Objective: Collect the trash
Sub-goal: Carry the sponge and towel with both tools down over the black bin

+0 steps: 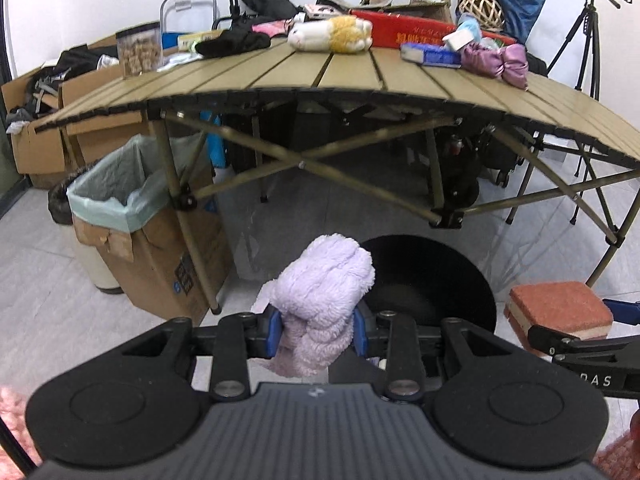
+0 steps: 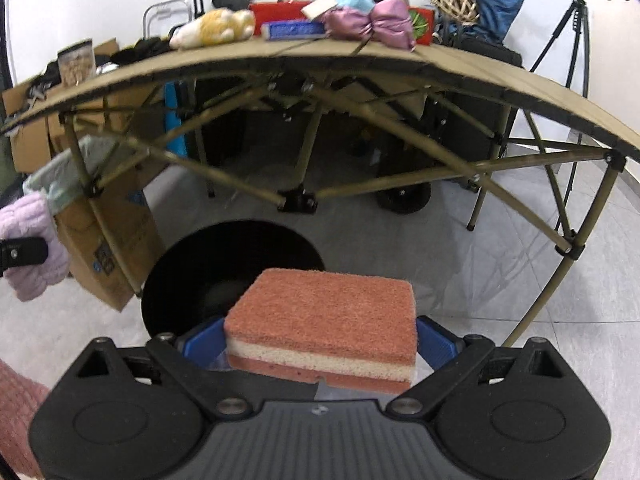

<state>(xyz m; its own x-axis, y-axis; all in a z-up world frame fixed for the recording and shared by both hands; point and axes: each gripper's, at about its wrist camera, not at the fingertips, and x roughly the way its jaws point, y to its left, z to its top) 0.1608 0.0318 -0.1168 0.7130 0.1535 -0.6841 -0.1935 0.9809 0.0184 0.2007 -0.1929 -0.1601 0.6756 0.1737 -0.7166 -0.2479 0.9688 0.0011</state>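
My left gripper (image 1: 318, 330) is shut on a fluffy lilac cloth (image 1: 326, 288), which bulges up between the blue pads. That cloth (image 2: 30, 248) also shows at the left edge of the right wrist view. My right gripper (image 2: 320, 344) is shut on a red sponge with a white middle layer (image 2: 324, 316); the same sponge (image 1: 560, 310) appears at the right of the left wrist view. Both grippers hang above a round black bin (image 1: 432, 280) on the floor, just in front of the folding table; the bin (image 2: 224, 264) lies directly behind the sponge.
A tan slatted folding table (image 1: 340, 74) stands ahead, cluttered with a plush toy (image 1: 332, 34), a purple pouch (image 1: 496, 62) and boxes. A cardboard box lined with a green bag (image 1: 132, 208) stands at its left leg. A tripod (image 1: 584, 36) is at the far right.
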